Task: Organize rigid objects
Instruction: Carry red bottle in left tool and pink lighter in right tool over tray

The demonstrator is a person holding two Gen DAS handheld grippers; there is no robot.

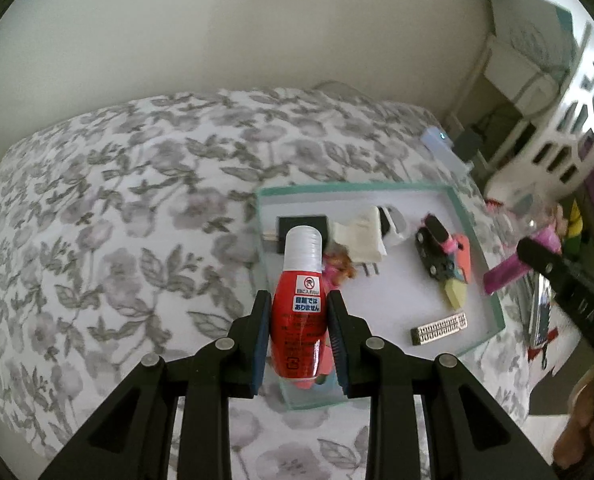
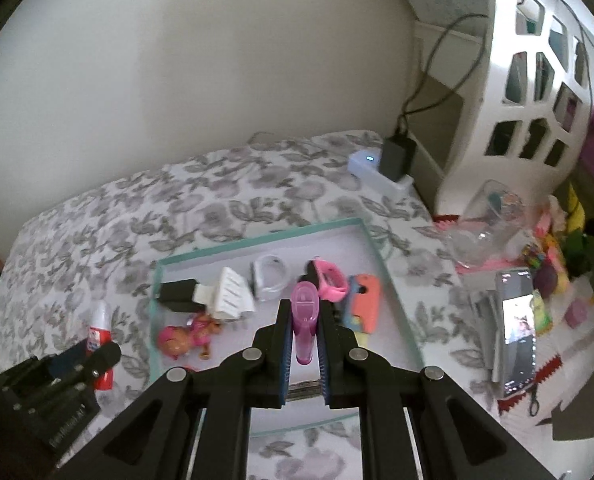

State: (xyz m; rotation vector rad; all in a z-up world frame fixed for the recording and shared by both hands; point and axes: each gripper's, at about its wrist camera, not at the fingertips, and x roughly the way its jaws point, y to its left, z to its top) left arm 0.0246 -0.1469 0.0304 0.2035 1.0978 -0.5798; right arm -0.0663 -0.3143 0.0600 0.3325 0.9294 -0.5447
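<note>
Over a bed spread with a soft grey-flowered quilt (image 1: 117, 208), the left gripper (image 1: 299, 344) pinches a small glossy red bottle (image 1: 299, 320) between its blue ribbed pads, the rounded plastic body bulging out of the grip and its frosted white cap pointing away toward the wall; a white label with printed characters sits on the shoulder. The right gripper (image 2: 303, 344) is clamped on a slim translucent purple piece (image 2: 305, 320), a narrow plastic stick with a rounded top that stands up between the pads; what exactly it is I cannot tell. Both hover above a shallow rectangular tray (image 2: 257, 240) with a smooth white floor and a thin teal rim, lying flat on the quilt. Inside it are hard little things, loosely scattered: a boxy black adapter (image 2: 177, 294), a white ridged plug (image 2: 233, 292) touching it, a clear rounded casing (image 2: 271, 276), a pink watch-like band (image 2: 329, 280), an orange flat-sided case (image 2: 363, 304), a small doll with orange hair (image 2: 185, 338) near the tray's left wall, and a metallic studded bar (image 1: 439, 328) near the front edge. Just beyond the tray's right side lie a phone (image 2: 515, 328) with a lit screen and crumpled clear plastic (image 2: 485, 224), with a white cut-out basket (image 2: 537, 80) behind.
</note>
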